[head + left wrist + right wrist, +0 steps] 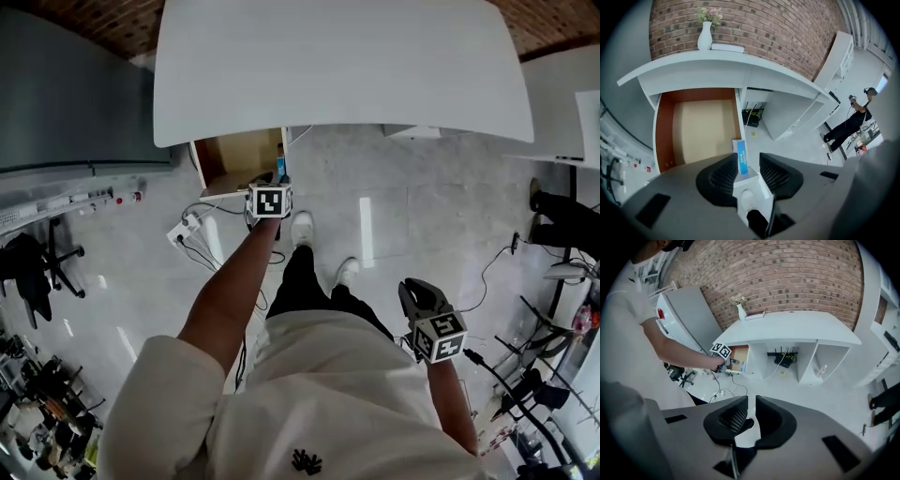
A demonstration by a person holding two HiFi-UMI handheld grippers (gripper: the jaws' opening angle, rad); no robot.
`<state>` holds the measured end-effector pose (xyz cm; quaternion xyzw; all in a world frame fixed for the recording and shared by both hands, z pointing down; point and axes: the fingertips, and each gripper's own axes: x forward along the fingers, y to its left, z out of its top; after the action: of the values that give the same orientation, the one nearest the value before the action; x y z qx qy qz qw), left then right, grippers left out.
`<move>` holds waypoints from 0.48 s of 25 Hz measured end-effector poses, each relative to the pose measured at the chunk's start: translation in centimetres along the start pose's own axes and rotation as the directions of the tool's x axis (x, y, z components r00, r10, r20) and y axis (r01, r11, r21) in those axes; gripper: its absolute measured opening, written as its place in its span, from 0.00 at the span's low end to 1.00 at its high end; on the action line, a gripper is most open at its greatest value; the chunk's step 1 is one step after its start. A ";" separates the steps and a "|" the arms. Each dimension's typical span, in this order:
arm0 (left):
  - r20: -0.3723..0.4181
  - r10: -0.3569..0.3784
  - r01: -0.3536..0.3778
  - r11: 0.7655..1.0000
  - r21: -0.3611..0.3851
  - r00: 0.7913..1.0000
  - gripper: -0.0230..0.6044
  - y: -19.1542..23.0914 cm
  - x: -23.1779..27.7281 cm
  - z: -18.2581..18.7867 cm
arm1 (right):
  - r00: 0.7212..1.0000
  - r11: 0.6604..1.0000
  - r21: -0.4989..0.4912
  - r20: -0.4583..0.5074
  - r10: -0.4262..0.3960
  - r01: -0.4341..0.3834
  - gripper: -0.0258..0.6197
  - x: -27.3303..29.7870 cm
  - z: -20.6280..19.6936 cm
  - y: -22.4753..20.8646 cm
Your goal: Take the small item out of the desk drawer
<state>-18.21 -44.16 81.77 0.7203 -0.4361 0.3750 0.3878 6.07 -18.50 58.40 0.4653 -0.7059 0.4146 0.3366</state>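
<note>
Brick wall [764, 28] behind a white desk [337, 66] with a curved top. A vase [705, 35] and a flat book [727, 47] sit on it, at the left end in the left gripper view. Floor [394, 206] is pale and glossy, with cables and a power strip [187, 230] lying just outside the drawer. A dark box with wires [751, 115] sits under the desk. Grey cabinet [689, 315] to one side; another person [851, 119] stands well off across the room.

Drawer [701, 131] is pulled out, wood-lined and bare but for the item. Box [740, 157], small, blue and white, stands on edge at the drawer's near right corner, close against the side wall.

Left gripper [749, 159] is released, jaws wide apart and angled steeply down at the box. The box lines up in the gap, but the pads are not on it; how far off they are I cannot tell. Right gripper [751, 401] hangs by the person's hip, jaws a little apart with nothing between them, and has no part in this step.

Step in hand, as I judge it: closing in for the grasp.
- Keep the box centred between the pads and bring them down over its two broad faces.
- Mind the drawer's side wall: the right pad needs room between wall and box. If it is tight, nudge the box inward first.
- Go deep enough to grip below the top edge, or a thin box may tip or pivot out.
- Close squarely, then lift straight up before drawing back, so it clears the drawer front.

Risk: knocking the box flat.
</note>
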 end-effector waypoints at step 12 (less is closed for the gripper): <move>-0.101 0.025 -0.024 1.000 0.014 0.995 0.30 1.4 8.1 -0.7 | 0.997 0.994 0.109 -0.074 -0.023 0.031 0.15 1.0 -2.6 0.5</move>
<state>-16.93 -46.75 89.47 0.6973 -0.4224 0.4184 0.4003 5.45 -16.39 60.27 0.4772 -0.6630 0.4649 0.3415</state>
